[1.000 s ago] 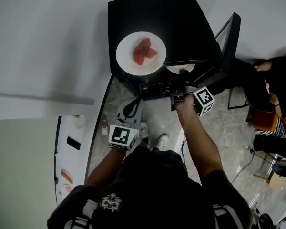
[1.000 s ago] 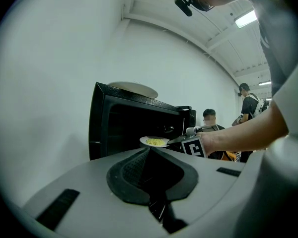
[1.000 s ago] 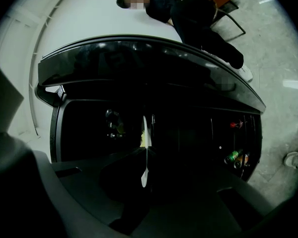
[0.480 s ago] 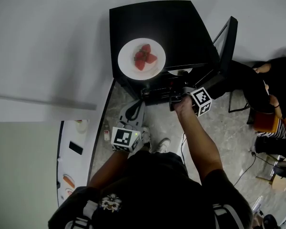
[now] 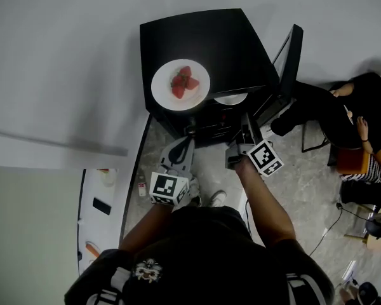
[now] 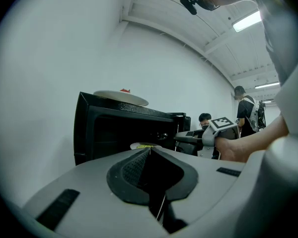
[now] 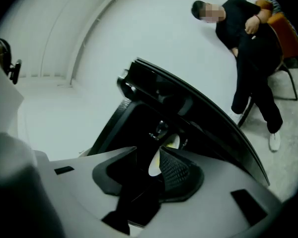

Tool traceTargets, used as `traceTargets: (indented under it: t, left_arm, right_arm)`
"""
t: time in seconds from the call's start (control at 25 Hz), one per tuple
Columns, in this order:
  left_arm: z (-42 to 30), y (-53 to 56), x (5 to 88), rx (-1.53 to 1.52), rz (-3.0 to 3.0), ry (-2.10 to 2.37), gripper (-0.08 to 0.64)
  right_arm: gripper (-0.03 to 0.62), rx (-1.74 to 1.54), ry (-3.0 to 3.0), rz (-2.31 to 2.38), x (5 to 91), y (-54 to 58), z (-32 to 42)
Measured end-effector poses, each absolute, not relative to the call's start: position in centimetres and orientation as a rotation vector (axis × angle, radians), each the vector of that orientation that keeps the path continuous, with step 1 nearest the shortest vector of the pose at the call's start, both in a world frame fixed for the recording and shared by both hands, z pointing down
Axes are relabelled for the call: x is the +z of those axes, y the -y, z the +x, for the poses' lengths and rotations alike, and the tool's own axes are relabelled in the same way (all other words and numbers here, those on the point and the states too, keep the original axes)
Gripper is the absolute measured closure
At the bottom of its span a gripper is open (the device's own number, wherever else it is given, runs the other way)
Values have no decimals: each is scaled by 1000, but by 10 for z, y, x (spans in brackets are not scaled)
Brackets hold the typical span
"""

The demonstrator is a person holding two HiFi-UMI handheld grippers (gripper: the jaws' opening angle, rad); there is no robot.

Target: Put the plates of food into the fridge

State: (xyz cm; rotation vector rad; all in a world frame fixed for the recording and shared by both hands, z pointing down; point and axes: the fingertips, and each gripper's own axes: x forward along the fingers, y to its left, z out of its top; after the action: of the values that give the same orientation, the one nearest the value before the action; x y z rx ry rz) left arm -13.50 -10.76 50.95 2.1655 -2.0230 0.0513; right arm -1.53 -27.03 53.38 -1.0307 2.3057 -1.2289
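Now the plate lies beyond the just-opened, empty right tongs.

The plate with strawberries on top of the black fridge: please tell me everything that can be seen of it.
The plate is round, white and shallow, and looks like glazed ceramic. It lies flat on the top of the black fridge, toward the front left corner as the head view shows it. A few red strawberries lie close together at its middle, and the rest of its surface is bare. Only the fridge top and the fruit touch it.
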Motion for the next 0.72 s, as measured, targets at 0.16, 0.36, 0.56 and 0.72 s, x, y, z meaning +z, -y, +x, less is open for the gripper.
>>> traceTargets:
  t: [0.16, 0.36, 0.56, 0.72]
  left_arm:
    - [-127, 108, 500, 41, 2187, 2012, 537]
    - [-118, 106, 491, 33, 2209, 1997, 537]
    - [-113, 103, 473, 2, 2236, 2011, 537]
    - [-109, 101, 459, -12, 2264, 2011, 537]
  right_arm:
    - [459, -877, -2505, -982, 483, 244, -10]
    - [530, -206, -2723, -944, 417, 199, -13]
    - [568, 61, -2816, -925, 396, 166, -13]
    - [568, 172, -2849, -890, 390, 146, -16]
